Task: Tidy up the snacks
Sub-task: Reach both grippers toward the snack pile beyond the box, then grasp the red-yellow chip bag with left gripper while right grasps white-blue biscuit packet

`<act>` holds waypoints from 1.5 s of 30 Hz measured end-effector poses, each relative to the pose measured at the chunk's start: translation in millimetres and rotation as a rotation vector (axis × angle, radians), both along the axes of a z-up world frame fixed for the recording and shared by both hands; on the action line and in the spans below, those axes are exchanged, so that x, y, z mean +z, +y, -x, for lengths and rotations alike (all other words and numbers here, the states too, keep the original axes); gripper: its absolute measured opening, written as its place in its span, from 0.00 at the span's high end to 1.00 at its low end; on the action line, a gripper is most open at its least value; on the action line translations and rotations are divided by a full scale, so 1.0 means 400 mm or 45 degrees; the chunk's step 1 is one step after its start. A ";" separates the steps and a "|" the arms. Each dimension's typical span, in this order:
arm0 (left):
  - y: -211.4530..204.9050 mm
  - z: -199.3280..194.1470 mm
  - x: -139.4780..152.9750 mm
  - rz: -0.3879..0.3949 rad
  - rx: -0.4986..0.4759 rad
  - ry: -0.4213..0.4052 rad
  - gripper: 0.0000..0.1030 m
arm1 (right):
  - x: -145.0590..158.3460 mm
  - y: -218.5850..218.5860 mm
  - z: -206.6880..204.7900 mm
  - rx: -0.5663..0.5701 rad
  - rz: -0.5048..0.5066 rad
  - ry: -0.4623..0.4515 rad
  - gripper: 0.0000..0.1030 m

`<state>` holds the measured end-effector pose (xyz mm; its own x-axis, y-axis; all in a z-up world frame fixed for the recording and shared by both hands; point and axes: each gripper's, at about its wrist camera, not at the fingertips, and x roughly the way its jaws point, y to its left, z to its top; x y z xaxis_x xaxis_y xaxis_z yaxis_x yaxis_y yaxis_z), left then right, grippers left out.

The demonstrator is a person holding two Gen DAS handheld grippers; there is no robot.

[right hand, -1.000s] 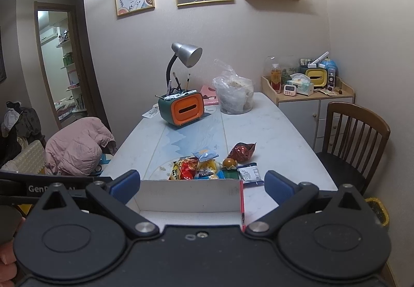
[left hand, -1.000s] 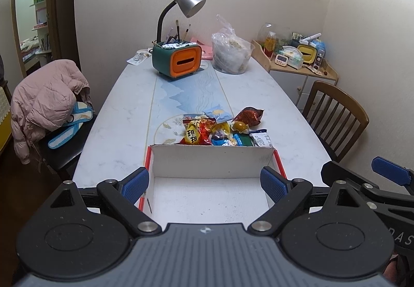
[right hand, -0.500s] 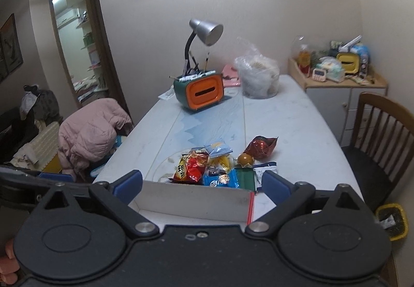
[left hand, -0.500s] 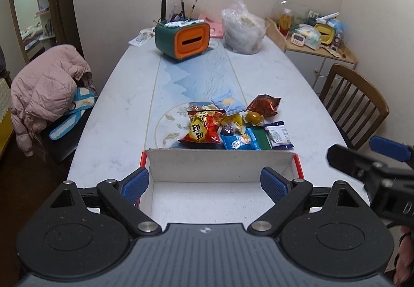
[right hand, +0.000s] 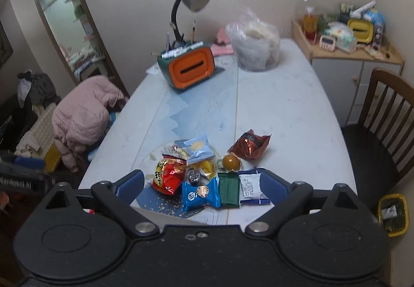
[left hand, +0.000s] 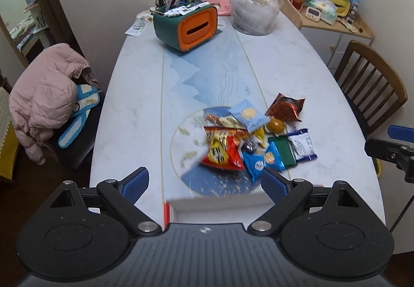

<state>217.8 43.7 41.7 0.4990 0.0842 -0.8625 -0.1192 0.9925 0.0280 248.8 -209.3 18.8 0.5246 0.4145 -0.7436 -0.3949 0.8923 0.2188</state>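
I have both grippers over the near end of the table (left hand: 297,59), pointing down at the snack pile (left hand: 254,137). My left gripper (left hand: 204,183) stands with its jaws wide apart and nothing between them — the pile lies ahead of the fingertips and toward the right finger, whose tip overlaps the blue packet (left hand: 261,161) in this view. The white box (left hand: 220,205) sits just below the jaws, its far wall blurred. My right gripper (right hand: 204,184) is also spread wide, having just eased in a little, gripping nothing — the red chip bag (right hand: 168,174), blue packet (right hand: 200,195), green packet (right hand: 229,190) and white sachet (right hand: 251,187) lie between its fingertips.
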 end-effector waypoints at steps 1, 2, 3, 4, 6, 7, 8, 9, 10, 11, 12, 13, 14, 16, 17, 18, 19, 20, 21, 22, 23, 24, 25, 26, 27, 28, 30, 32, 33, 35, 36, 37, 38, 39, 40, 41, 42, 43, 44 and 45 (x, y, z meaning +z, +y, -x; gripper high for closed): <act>0.002 -0.025 -0.005 0.005 -0.005 0.024 0.09 | -0.004 0.004 -0.021 0.004 0.018 0.010 0.07; 0.003 -0.052 -0.014 0.015 -0.025 0.060 0.09 | -0.010 0.009 -0.039 0.017 0.031 0.029 0.07; 0.005 -0.075 -0.026 0.018 -0.029 0.089 0.09 | -0.020 0.014 -0.065 0.027 0.042 0.056 0.07; 0.005 -0.100 -0.038 0.010 -0.023 0.113 0.09 | -0.030 0.017 -0.086 0.023 0.056 0.078 0.07; 0.006 -0.149 -0.073 -0.001 -0.039 0.168 0.09 | -0.056 0.027 -0.129 0.034 0.088 0.137 0.08; 0.008 -0.170 -0.091 0.000 -0.033 0.188 0.09 | -0.071 0.031 -0.150 0.046 0.101 0.161 0.08; 0.006 -0.192 -0.112 0.003 -0.042 0.214 0.09 | -0.087 0.033 -0.165 0.045 0.123 0.173 0.09; 0.004 -0.210 -0.135 0.010 -0.054 0.240 0.09 | -0.104 0.035 -0.181 0.046 0.146 0.188 0.10; 0.004 -0.228 -0.157 0.016 -0.050 0.263 0.09 | -0.127 0.036 -0.201 0.056 0.160 0.218 0.10; 0.004 -0.246 -0.179 0.019 -0.049 0.287 0.09 | -0.147 0.035 -0.216 0.058 0.167 0.247 0.11; 0.004 -0.262 -0.201 0.023 -0.051 0.305 0.09 | -0.172 0.036 -0.236 0.053 0.185 0.275 0.12; 0.005 -0.277 -0.222 0.035 -0.048 0.320 0.09 | -0.195 0.037 -0.253 0.049 0.201 0.298 0.13; 0.006 -0.293 -0.245 0.048 -0.050 0.343 0.09 | -0.216 0.037 -0.267 0.050 0.209 0.321 0.13; 0.009 -0.323 -0.286 0.059 -0.040 0.376 0.09 | -0.262 0.037 -0.295 0.048 0.233 0.368 0.14; 0.009 -0.335 -0.304 0.060 -0.033 0.383 0.09 | -0.283 0.035 -0.306 0.041 0.245 0.384 0.16; 0.008 -0.348 -0.323 0.063 -0.033 0.390 0.09 | -0.305 0.034 -0.317 0.035 0.252 0.403 0.16; 0.009 -0.359 -0.340 0.075 -0.028 0.396 0.09 | -0.324 0.032 -0.327 0.035 0.259 0.418 0.17; 0.011 -0.370 -0.357 0.092 -0.024 0.403 0.09 | -0.342 0.030 -0.336 0.031 0.267 0.431 0.17; 0.012 -0.379 -0.374 0.109 -0.022 0.415 0.09 | -0.361 0.028 -0.347 0.025 0.273 0.447 0.18; 0.013 -0.386 -0.392 0.121 -0.019 0.429 0.09 | -0.378 0.027 -0.356 0.027 0.275 0.461 0.18; 0.013 -0.394 -0.409 0.132 -0.015 0.442 0.09 | -0.398 0.026 -0.365 0.027 0.278 0.475 0.19; 0.014 -0.401 -0.427 0.138 -0.010 0.456 0.09 | -0.414 0.025 -0.373 0.022 0.285 0.489 0.20; 0.015 -0.408 -0.443 0.140 0.000 0.467 0.09 | -0.431 0.026 -0.379 0.017 0.292 0.503 0.21; 0.017 -0.415 -0.457 0.145 0.007 0.473 0.09 | -0.445 0.027 -0.383 0.017 0.292 0.517 0.22; 0.018 -0.420 -0.469 0.154 0.012 0.477 0.09 | -0.458 0.027 -0.387 0.018 0.292 0.531 0.23; 0.020 -0.425 -0.481 0.163 0.019 0.479 0.09 | -0.470 0.028 -0.392 0.017 0.295 0.540 0.24; 0.026 -0.437 -0.503 0.172 0.033 0.489 0.09 | -0.489 0.029 -0.396 0.019 0.303 0.548 0.25; 0.033 -0.444 -0.523 0.185 0.051 0.502 0.09 | -0.505 0.033 -0.401 0.020 0.309 0.559 0.26; 0.035 -0.445 -0.531 0.195 0.056 0.508 0.09 | -0.510 0.032 -0.403 0.019 0.310 0.564 0.28; 0.038 -0.449 -0.546 0.203 0.057 0.518 0.09 | -0.519 0.029 -0.410 0.014 0.307 0.568 0.29; 0.040 -0.450 -0.553 0.200 0.059 0.521 0.09 | -0.522 0.027 -0.412 0.014 0.304 0.569 0.29; 0.042 -0.451 -0.560 0.202 0.062 0.524 0.09 | -0.526 0.024 -0.415 0.015 0.302 0.573 0.30; 0.045 -0.452 -0.565 0.209 0.066 0.526 0.10 | -0.530 0.022 -0.416 0.015 0.302 0.579 0.32; 0.048 -0.453 -0.571 0.221 0.074 0.525 0.10 | -0.535 0.020 -0.418 0.012 0.302 0.584 0.35; 0.052 -0.453 -0.575 0.234 0.085 0.524 0.10 | -0.537 0.018 -0.418 0.010 0.298 0.588 0.36; 0.055 -0.453 -0.579 0.248 0.091 0.524 0.10 | -0.540 0.016 -0.419 0.008 0.292 0.593 0.38; 0.057 -0.453 -0.583 0.259 0.097 0.526 0.10 | -0.543 0.014 -0.419 0.006 0.293 0.595 0.40; 0.058 -0.453 -0.586 0.265 0.103 0.528 0.10 | -0.546 0.014 -0.419 0.006 0.299 0.595 0.41; 0.057 -0.452 -0.586 0.269 0.106 0.528 0.10 | -0.548 0.015 -0.419 0.006 0.303 0.593 0.43; 0.057 -0.452 -0.588 0.272 0.106 0.526 0.10 | -0.550 0.017 -0.419 0.004 0.304 0.593 0.44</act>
